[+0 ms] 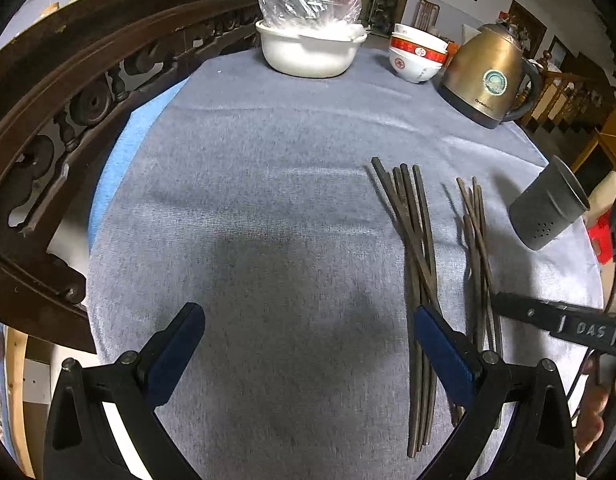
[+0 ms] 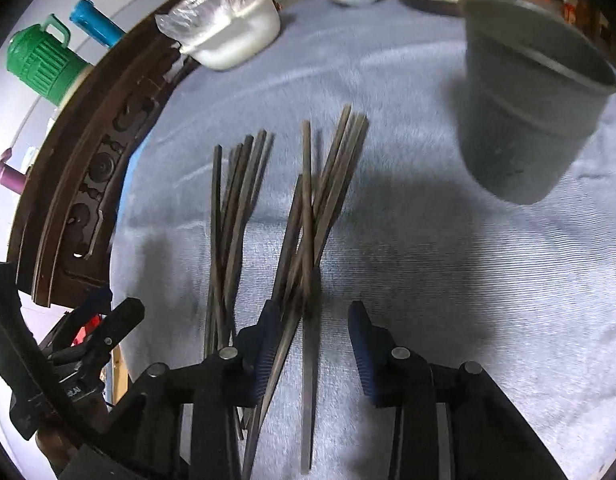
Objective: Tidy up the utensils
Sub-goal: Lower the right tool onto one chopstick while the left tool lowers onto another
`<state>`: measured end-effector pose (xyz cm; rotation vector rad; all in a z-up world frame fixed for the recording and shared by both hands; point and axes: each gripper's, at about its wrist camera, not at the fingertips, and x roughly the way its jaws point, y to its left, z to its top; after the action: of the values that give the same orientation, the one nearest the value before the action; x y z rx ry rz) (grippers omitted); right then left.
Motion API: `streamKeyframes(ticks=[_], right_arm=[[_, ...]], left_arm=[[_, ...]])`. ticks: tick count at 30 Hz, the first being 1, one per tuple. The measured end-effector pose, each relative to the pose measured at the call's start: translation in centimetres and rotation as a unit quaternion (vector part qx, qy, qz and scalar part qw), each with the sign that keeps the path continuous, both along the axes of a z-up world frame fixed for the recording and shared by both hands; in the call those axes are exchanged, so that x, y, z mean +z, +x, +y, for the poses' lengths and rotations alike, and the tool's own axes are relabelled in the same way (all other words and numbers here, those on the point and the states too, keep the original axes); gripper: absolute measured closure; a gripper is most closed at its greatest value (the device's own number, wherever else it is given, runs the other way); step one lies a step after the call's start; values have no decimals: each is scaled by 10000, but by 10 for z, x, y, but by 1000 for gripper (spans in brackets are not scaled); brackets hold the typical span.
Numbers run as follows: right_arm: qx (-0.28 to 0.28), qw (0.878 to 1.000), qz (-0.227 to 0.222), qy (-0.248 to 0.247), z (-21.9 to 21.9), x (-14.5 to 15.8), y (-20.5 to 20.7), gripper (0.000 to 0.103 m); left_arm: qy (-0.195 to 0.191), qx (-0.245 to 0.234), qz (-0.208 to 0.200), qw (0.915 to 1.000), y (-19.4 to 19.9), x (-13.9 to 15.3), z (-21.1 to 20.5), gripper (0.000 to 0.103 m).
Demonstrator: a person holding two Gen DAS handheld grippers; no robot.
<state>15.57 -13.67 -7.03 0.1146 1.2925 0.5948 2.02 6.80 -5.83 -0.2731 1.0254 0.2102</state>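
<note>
Two bundles of dark chopsticks lie on the grey cloth. In the left wrist view the left bundle runs under my right finger, and the right bundle lies beside it. My left gripper is open and empty over bare cloth. In the right wrist view my right gripper is open, its fingers on either side of the right bundle; the left bundle lies left of it. A dark grey holder cup stands to the right; it also shows in the left wrist view.
At the back of the table stand a white pot with a plastic bag, stacked red and white bowls and a gold kettle. A dark carved wooden rail runs along the table's left edge.
</note>
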Motion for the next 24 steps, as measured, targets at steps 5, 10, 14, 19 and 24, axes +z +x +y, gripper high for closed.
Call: streamKeyframes(ticks=[5,10,14,19,24], right_arm=[[-1,9988,432,247,-4,-17,6,97],[-250,9984,426,285,-30,-16,1,97],[-348,9983,398,233,-46,-17,-3,97],[-357,9979,397,375,-53,-19,-2,96],[-278,9977,402,467,-53,-22,0,95]], left_arm=[[-71,-126,150,9998,13,-6,-5,0],[-356,-193,226,9989,30,-4,-7,0],[-604,-110,354,9975,54,-4,-7,0],[-1008,132,730,9921,85,-9,-8,9],[-1053,182,1251,9864,103,-24,-15,53]])
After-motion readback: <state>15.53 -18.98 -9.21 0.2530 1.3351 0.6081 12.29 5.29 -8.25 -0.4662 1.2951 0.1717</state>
